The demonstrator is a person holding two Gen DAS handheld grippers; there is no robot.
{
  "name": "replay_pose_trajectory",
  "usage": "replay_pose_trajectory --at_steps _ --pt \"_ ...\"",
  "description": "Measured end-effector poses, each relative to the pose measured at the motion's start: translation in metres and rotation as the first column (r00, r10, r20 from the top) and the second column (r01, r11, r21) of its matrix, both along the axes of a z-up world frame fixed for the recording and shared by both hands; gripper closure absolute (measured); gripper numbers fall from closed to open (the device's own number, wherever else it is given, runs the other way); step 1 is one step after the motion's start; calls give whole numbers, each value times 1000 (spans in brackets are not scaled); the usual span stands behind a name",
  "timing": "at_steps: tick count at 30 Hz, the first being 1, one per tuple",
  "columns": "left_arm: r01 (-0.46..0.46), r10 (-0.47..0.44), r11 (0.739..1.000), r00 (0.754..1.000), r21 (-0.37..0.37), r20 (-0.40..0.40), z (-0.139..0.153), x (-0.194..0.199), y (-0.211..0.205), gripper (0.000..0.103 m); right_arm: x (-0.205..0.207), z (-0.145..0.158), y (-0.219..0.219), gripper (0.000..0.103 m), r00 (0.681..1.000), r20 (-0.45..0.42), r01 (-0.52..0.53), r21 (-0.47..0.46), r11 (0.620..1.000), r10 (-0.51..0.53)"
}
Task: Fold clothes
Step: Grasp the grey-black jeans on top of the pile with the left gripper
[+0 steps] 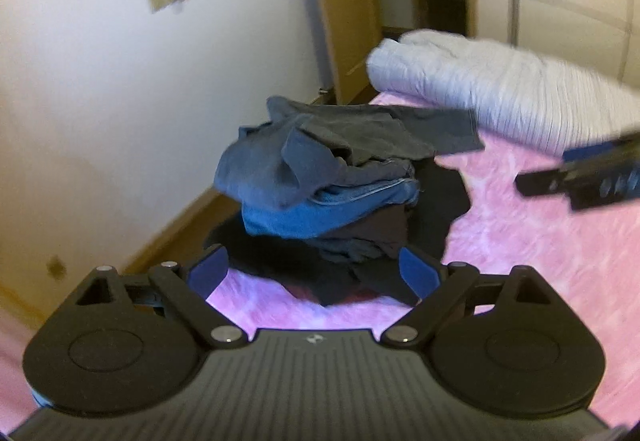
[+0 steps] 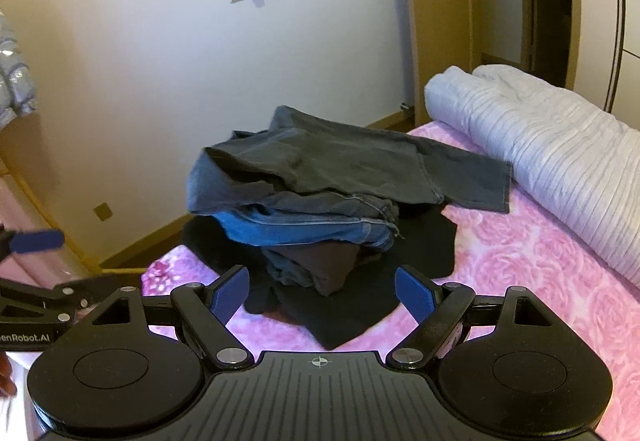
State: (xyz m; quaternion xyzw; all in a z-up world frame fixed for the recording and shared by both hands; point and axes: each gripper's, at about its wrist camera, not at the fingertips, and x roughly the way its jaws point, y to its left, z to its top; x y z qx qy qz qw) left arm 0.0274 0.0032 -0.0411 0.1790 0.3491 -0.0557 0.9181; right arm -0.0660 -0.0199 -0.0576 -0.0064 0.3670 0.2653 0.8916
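A pile of clothes (image 1: 332, 177) (image 2: 304, 197) sits on a pink bed (image 1: 540, 261) (image 2: 520, 273). A dark grey garment (image 2: 340, 161) lies loosely on top, blue jeans (image 2: 304, 229) under it, and black and brown pieces at the bottom. My left gripper (image 1: 316, 273) is open just short of the pile's near edge, with nothing between its blue pads. My right gripper (image 2: 322, 295) is open too, hovering in front of the pile's lower layers. Each view catches the other gripper at its side edge.
A rolled white quilt (image 1: 500, 93) (image 2: 552, 157) lies along the bed's far right side. A pale wall (image 2: 160, 61) with sockets stands behind the pile, and a wooden door (image 2: 436, 21) is beyond it. The bed's left edge drops to a wooden floor (image 2: 132, 261).
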Motion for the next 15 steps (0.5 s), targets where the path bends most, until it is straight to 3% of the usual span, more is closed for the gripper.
replay_pose_trajectory --at_steps 5,10,12,14,15 --pt "143 -146 984 989 110 19 -27 52 8 12 42 -18 9 19 1000 -6 20 -58 998 -20" --pt "290 -298 935 955 203 10 -62 114 19 15 89 -45 33 20 999 -9 -41 -123 992 40" --pt "342 -347 916 938 207 -13 -70 138 25 49 107 -60 48 20 997 -8 -75 -157 985 75" --pt "397 -395 906 918 147 -41 -65 160 34 54 125 -75 63 20 994 -10 -113 -193 975 113" --pt "418 -415 902 908 111 -51 -60 170 40 68 133 -83 71 20 991 -9 -133 -211 968 134"
